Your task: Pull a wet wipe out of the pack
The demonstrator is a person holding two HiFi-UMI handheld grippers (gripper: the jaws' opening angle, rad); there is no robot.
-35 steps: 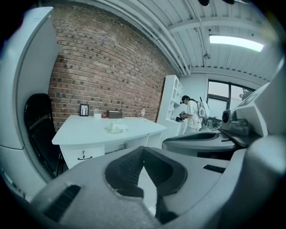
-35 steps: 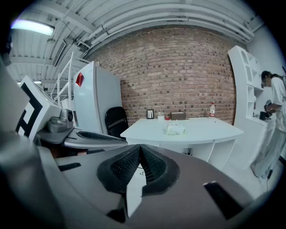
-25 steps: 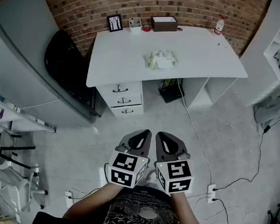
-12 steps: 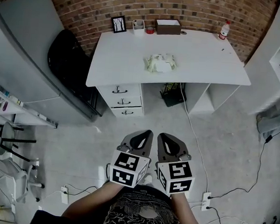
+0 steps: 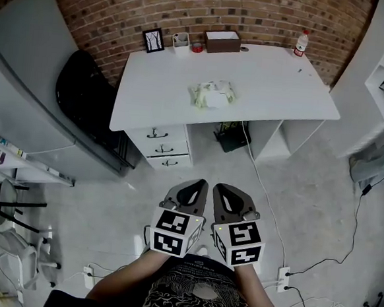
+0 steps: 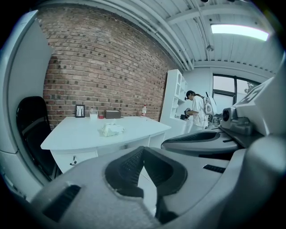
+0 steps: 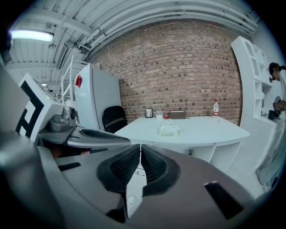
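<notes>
The wet wipe pack point(image 5: 211, 95) lies crumpled and pale near the middle of the white desk point(image 5: 277, 83), far ahead of me. It also shows small in the left gripper view as the pack point(image 6: 111, 129) and in the right gripper view as the pack point(image 7: 170, 129). My left gripper point(image 5: 187, 194) and right gripper point(image 5: 231, 198) hang side by side close to my body, over the floor, well short of the desk. The left gripper point(image 6: 144, 147) is shut with nothing held. The right gripper point(image 7: 140, 146) is shut and empty too.
At the desk's back edge stand a picture frame point(image 5: 152, 39), a cup point(image 5: 182, 40), a brown box point(image 5: 222, 40) and a bottle point(image 5: 299, 42). Drawers point(image 5: 159, 147) sit under the desk's left. A black chair point(image 5: 83, 101), grey cabinet point(image 5: 26, 70), floor cables point(image 5: 345, 228), a person point(image 6: 196, 109).
The head view has shifted a little, so the desk sits slightly differently in the picture. Both grippers stay side by side and shut.
</notes>
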